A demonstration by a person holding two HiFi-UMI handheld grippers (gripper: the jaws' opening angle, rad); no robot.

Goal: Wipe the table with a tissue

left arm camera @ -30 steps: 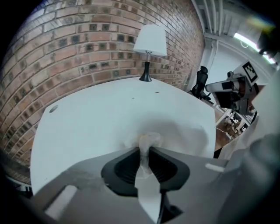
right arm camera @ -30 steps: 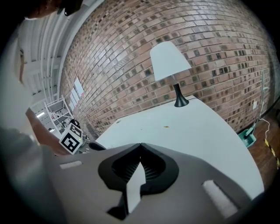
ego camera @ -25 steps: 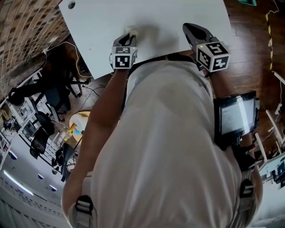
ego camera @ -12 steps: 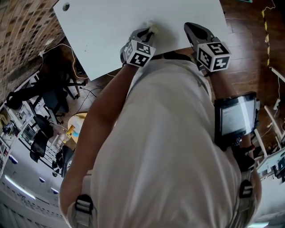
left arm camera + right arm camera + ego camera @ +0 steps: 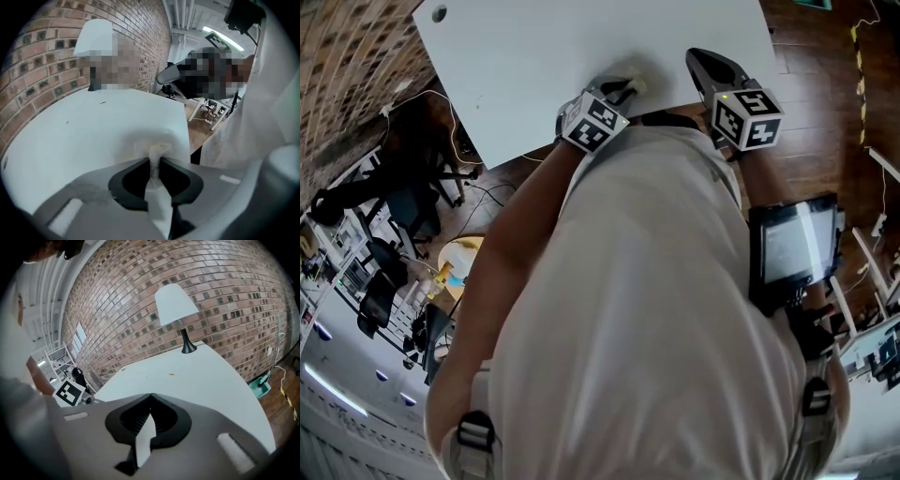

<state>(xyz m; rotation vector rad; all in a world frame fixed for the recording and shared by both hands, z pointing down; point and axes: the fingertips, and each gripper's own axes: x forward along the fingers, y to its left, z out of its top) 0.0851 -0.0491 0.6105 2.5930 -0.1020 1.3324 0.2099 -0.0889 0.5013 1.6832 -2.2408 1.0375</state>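
A white tissue (image 5: 158, 151) is pinched between the jaws of my left gripper (image 5: 155, 162) and pressed onto the white table (image 5: 89, 136). In the head view this gripper (image 5: 622, 90) sits at the table's near edge (image 5: 581, 47), the tissue (image 5: 635, 84) poking out at its tip. My right gripper (image 5: 698, 56) hovers over the near edge a little to the right, apart from the tissue. Its jaws (image 5: 150, 395) meet at the tips with nothing held; the table (image 5: 201, 376) lies beyond them.
A lamp with a white shade (image 5: 175, 304) and black foot (image 5: 189, 348) stands at the table's far side against a brick wall. The table has a small hole (image 5: 439, 14) near its far left corner. Wooden floor, cables and chairs surround it.
My left gripper has slid to the right along the table's near edge with the tissue and has rolled over. The right gripper has stayed where it was.
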